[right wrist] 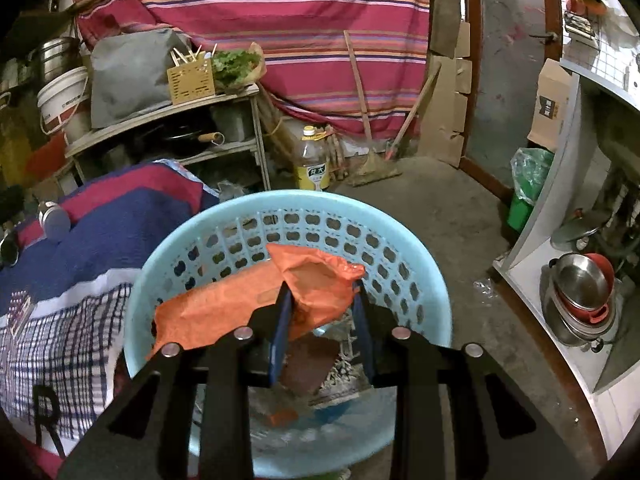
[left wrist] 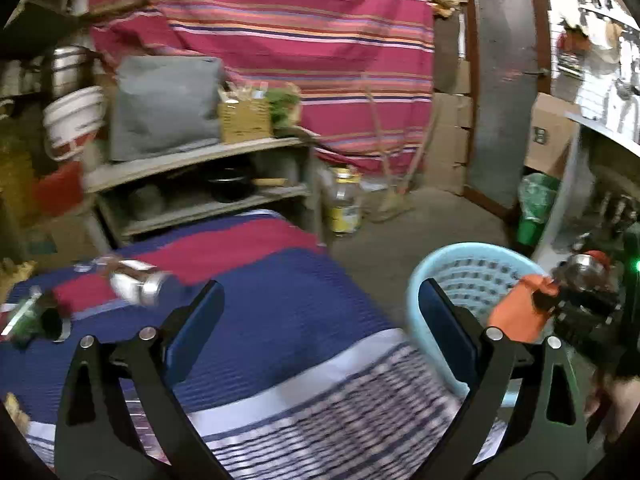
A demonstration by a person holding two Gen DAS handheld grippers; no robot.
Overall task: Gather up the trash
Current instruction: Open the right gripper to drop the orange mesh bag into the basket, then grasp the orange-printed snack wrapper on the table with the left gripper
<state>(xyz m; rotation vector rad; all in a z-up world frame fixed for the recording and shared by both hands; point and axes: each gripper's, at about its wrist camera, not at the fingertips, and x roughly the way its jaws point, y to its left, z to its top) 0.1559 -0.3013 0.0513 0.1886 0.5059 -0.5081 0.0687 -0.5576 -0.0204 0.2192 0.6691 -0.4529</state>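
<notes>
My right gripper [right wrist: 320,294] is shut on an orange wrapper [right wrist: 248,300] and holds it over the light blue basket [right wrist: 420,248], which has several pieces of trash at its bottom. In the left wrist view the same wrapper [left wrist: 516,312] shows at the right above the basket [left wrist: 424,280]. My left gripper [left wrist: 320,304] is open and empty above the blue and red bedspread [left wrist: 280,300]. A silver can [left wrist: 138,284] and a green packet [left wrist: 24,316] lie on the bedspread at the left.
A shelf [right wrist: 168,112] with a grey cushion, a box and greens stands behind the bed. An oil bottle [right wrist: 312,164] stands on the concrete floor. A green bin [right wrist: 524,204] and a white counter with pots [right wrist: 580,292] are at the right.
</notes>
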